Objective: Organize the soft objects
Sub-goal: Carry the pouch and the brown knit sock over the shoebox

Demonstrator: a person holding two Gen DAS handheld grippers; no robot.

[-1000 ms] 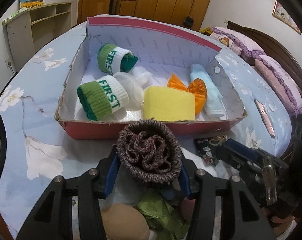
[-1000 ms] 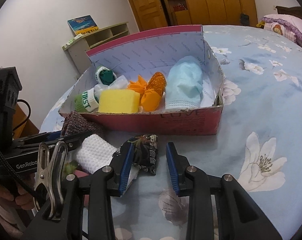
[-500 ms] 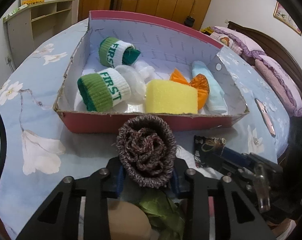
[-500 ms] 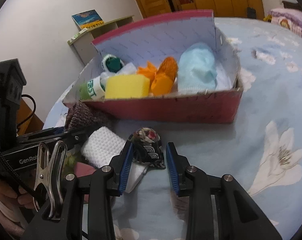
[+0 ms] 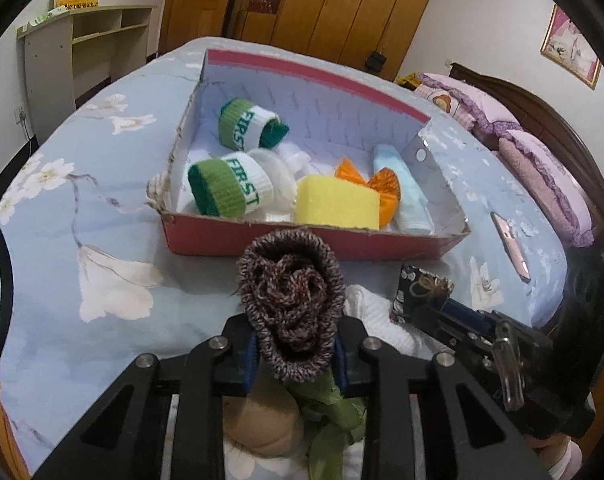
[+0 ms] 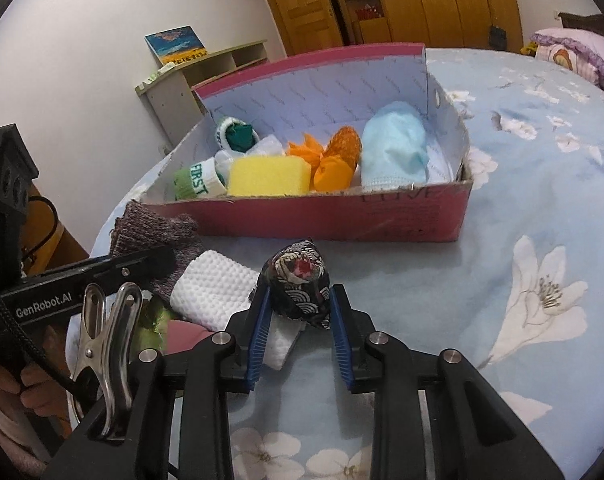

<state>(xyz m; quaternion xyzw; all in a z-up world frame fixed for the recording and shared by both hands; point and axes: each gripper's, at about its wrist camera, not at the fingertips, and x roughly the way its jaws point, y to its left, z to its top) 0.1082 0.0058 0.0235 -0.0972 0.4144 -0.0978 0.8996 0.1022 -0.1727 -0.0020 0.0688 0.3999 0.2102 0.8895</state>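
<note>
I am gripping the rolled knit sock (image 5: 291,304) in the left gripper (image 5: 295,354) and pinching the patterned pouch (image 6: 299,282) in the right gripper (image 6: 299,322), both short of the red box (image 6: 342,216); either could be snagging its near wall.

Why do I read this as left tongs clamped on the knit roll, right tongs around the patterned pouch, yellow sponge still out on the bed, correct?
One error: the yellow sponge is already inside the red box, as the left wrist view shows. The left tongs do clamp the knit roll, and the right tongs are around the patterned pouch.
</note>
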